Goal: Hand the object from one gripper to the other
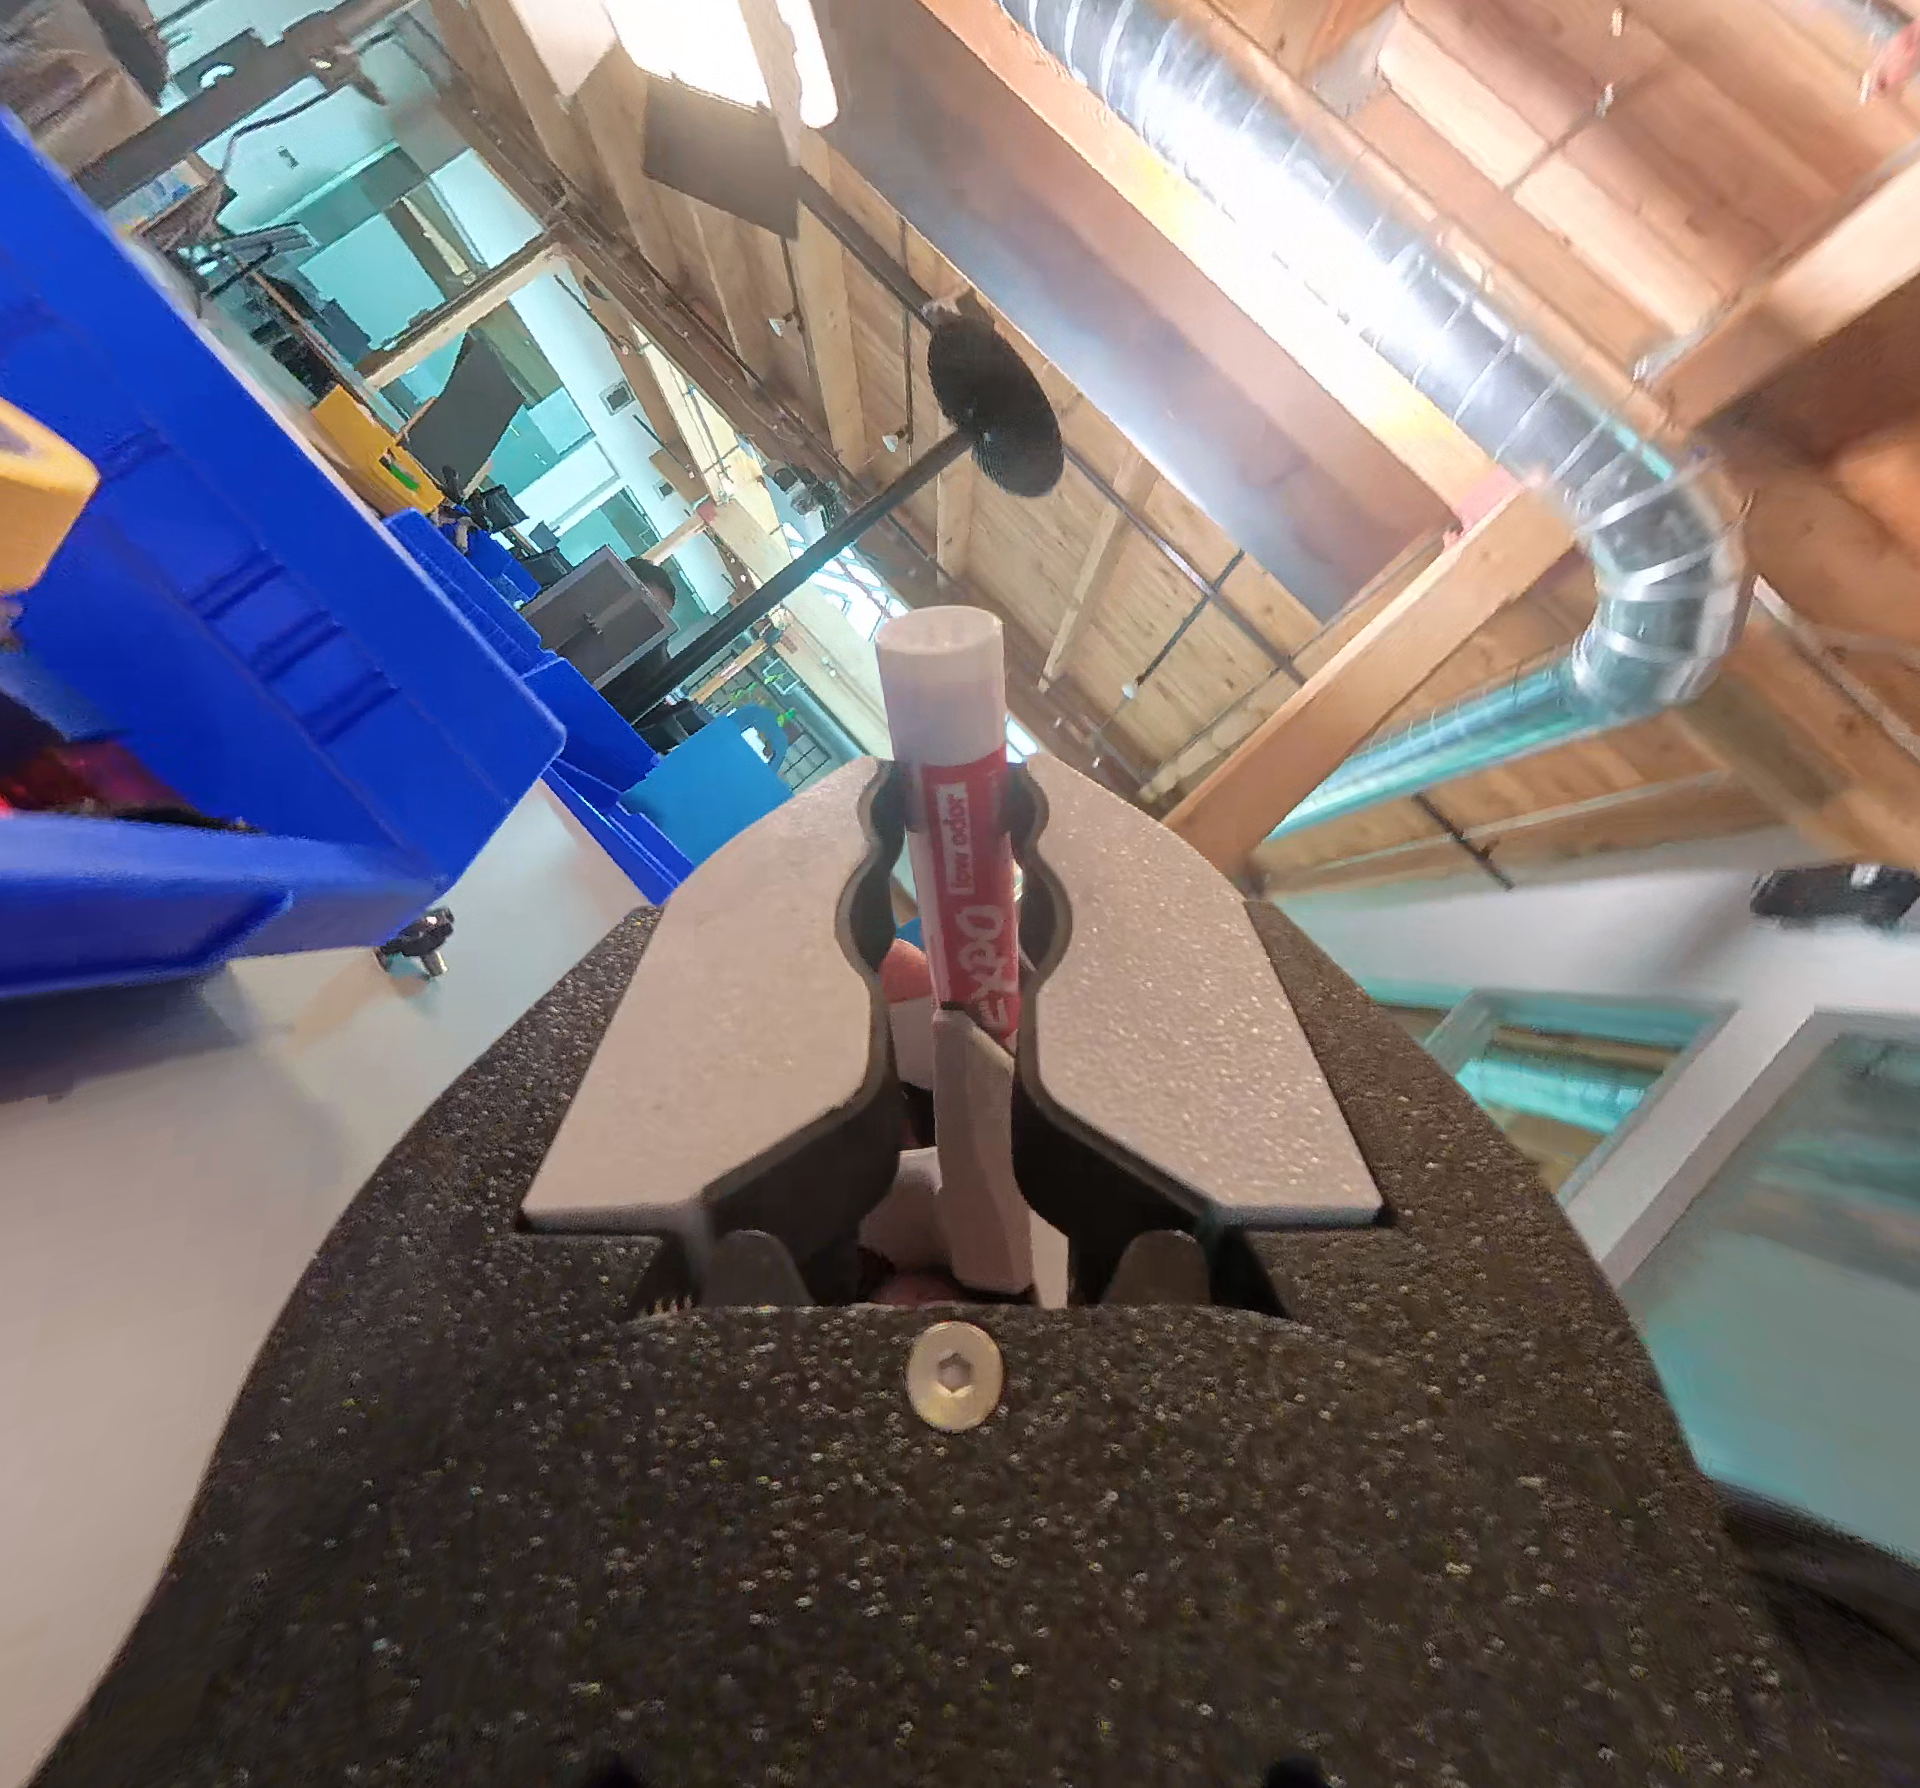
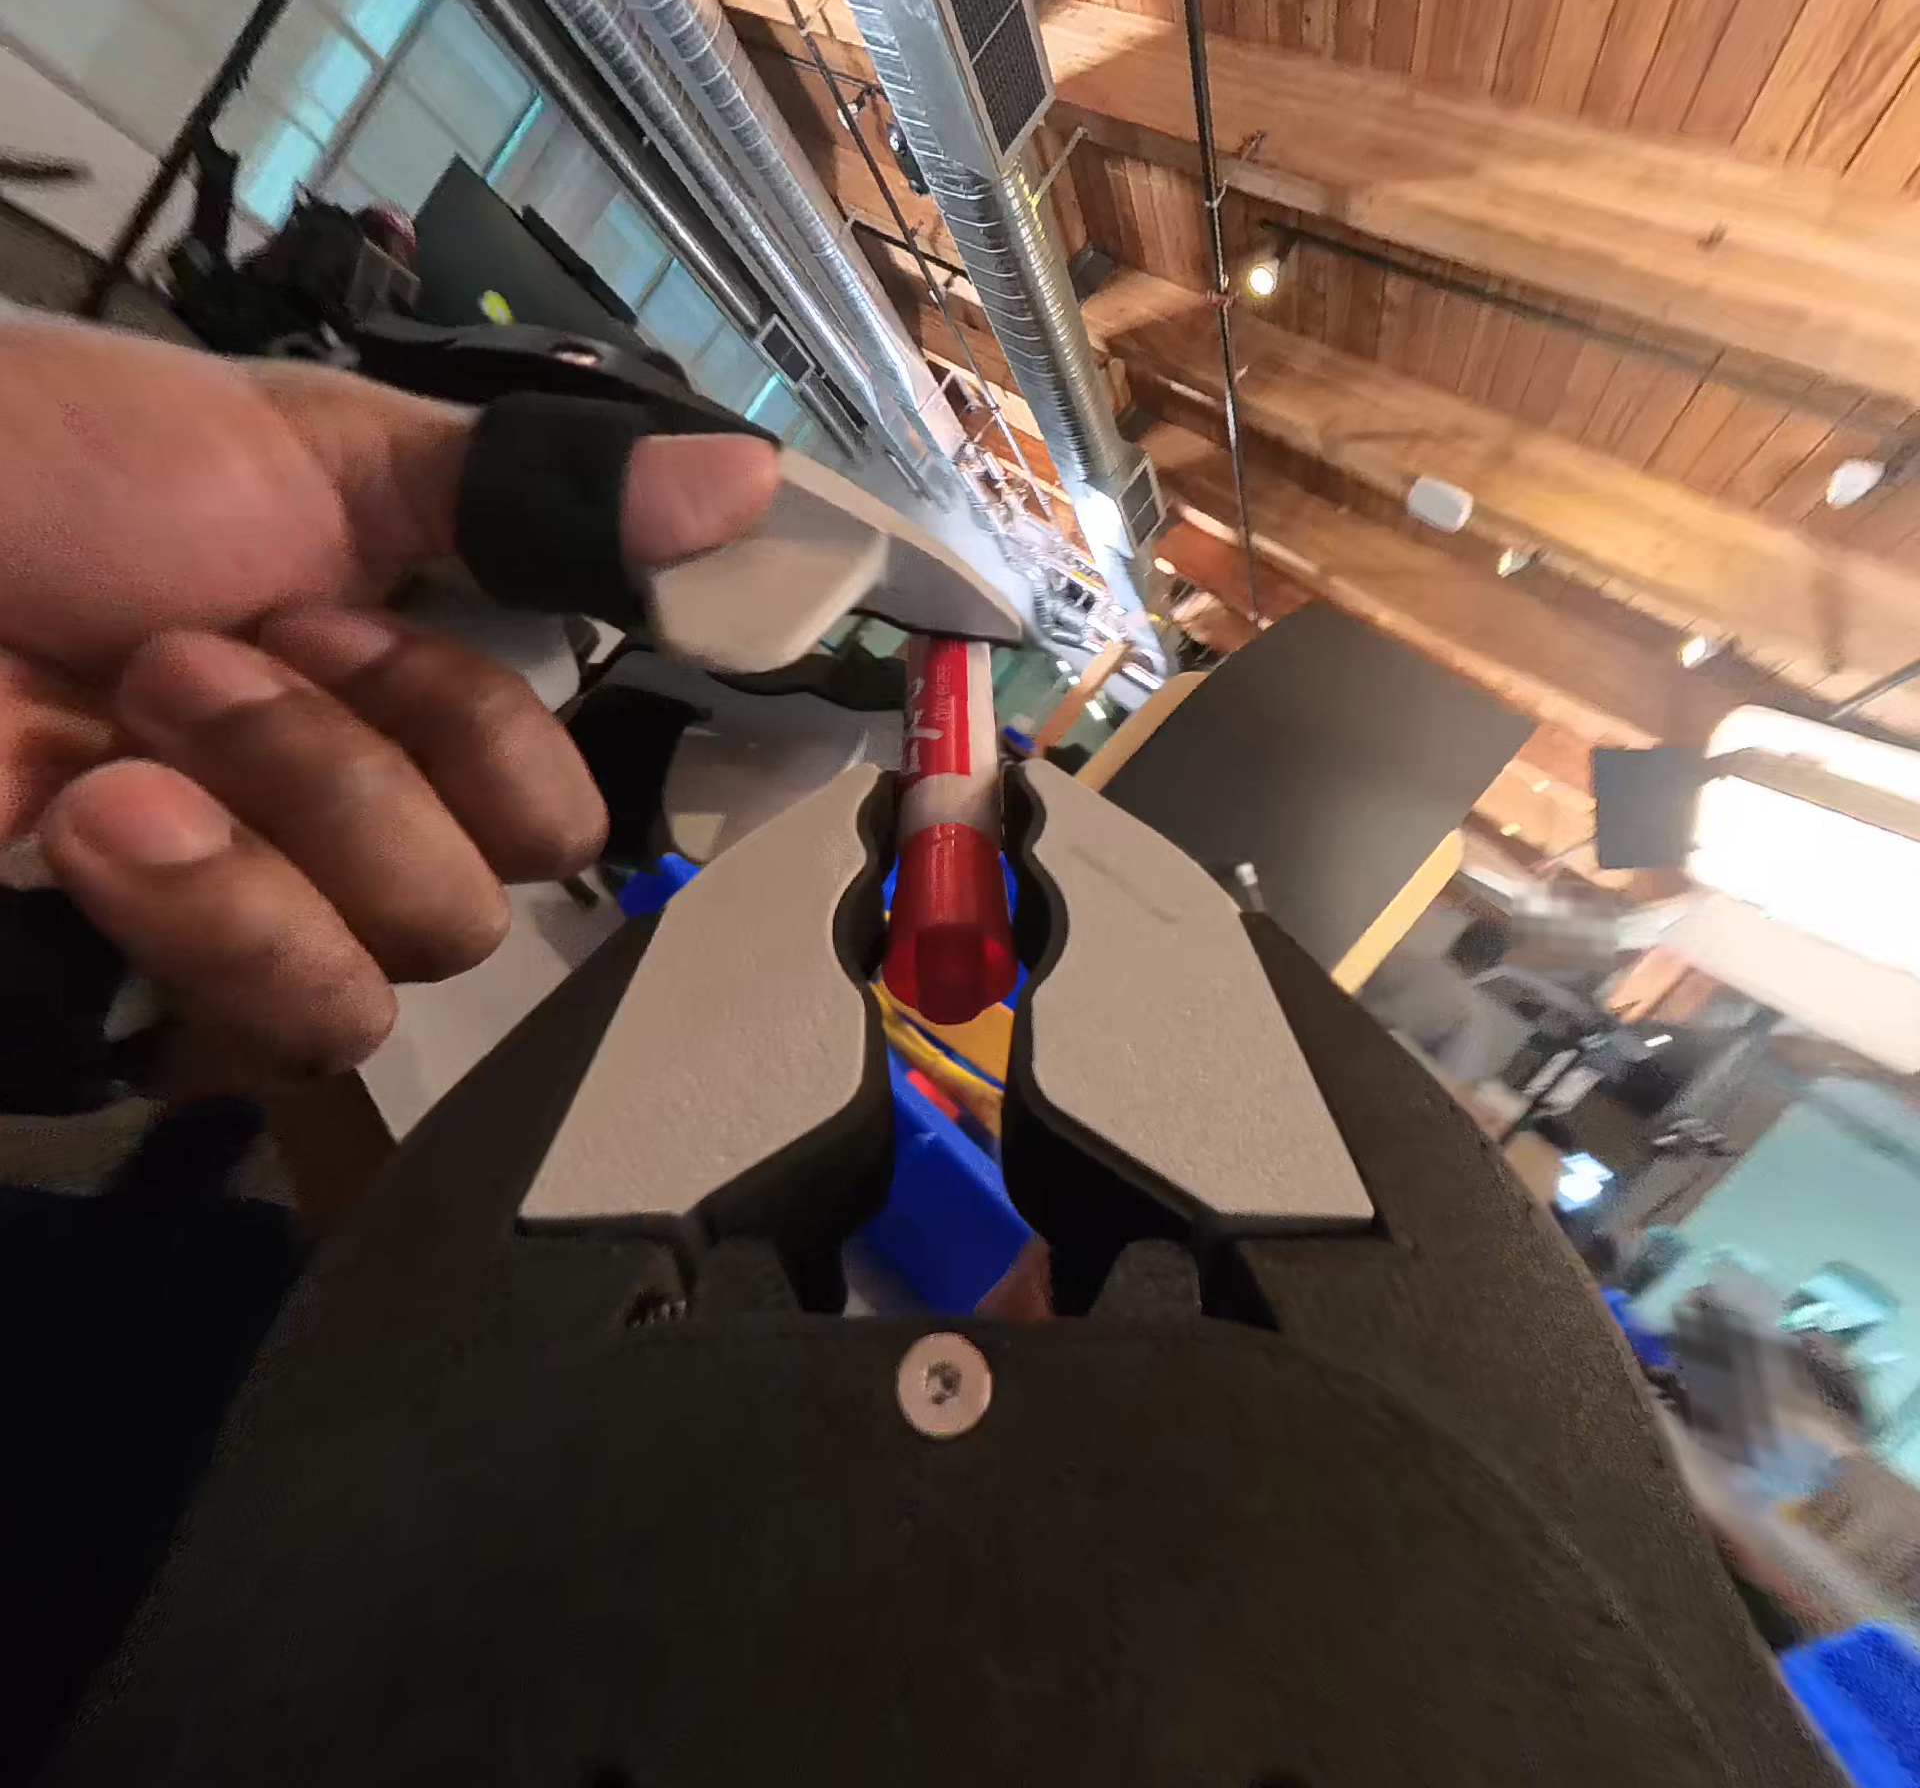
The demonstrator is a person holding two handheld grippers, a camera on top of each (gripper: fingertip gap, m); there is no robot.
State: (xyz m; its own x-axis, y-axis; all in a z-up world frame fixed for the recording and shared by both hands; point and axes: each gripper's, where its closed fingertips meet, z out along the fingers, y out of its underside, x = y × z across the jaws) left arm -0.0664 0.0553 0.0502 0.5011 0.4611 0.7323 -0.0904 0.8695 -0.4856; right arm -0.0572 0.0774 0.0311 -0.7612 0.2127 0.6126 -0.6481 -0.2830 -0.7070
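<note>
marker (image 1: 958,834) tip hidden inside left tongs (image 1: 956,793).

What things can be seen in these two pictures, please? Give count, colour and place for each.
marker: one, red and white with red cap, between both grippers' fingers
bins: several, blue, left on the table
table: one, pale grey, under the bins
ducts: several, silver, below the wooden ceiling
fan: one, black, on a dark pole
left gripper: one, grey and black, shut on the marker
right gripper: one, grey and black, around the marker's capped end
hand: one, holding the left gripper
</note>
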